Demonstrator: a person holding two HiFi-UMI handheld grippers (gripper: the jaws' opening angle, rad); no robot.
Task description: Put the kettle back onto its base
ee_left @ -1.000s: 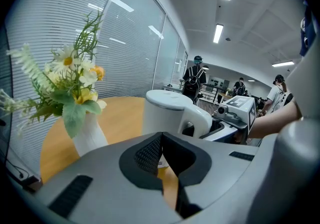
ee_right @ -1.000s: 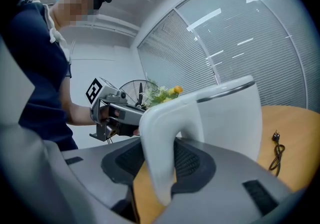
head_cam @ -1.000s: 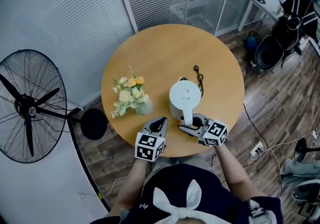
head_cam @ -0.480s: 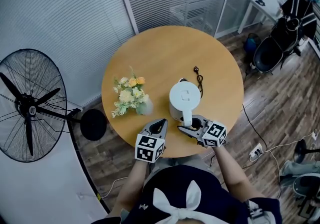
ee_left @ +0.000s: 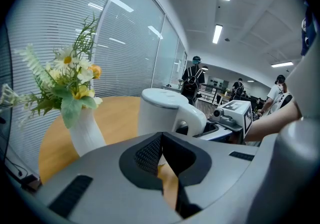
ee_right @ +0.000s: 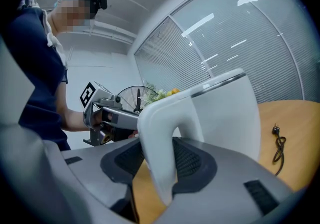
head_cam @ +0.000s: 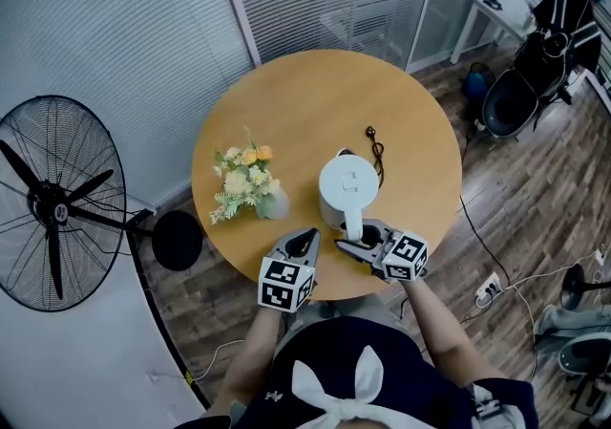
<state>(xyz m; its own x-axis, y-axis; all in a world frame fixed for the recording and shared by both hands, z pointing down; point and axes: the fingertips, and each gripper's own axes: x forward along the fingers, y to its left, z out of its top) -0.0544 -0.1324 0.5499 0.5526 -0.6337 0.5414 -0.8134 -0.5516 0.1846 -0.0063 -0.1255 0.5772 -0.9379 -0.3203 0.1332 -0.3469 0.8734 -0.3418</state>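
The white kettle stands upright on the round wooden table, near its front edge. What lies under it is hidden; a black cord with a plug lies behind it. My right gripper reaches in from the right around the kettle's handle. Its jaws are opening, and the pads still lie against both sides of the handle with no gap showing. My left gripper hovers left of the handle, shut and empty, its tips meeting in the left gripper view.
A white vase of flowers stands on the table left of the kettle. A floor fan is off to the left, and a black chair and a white desk stand at the right. People stand in the distance.
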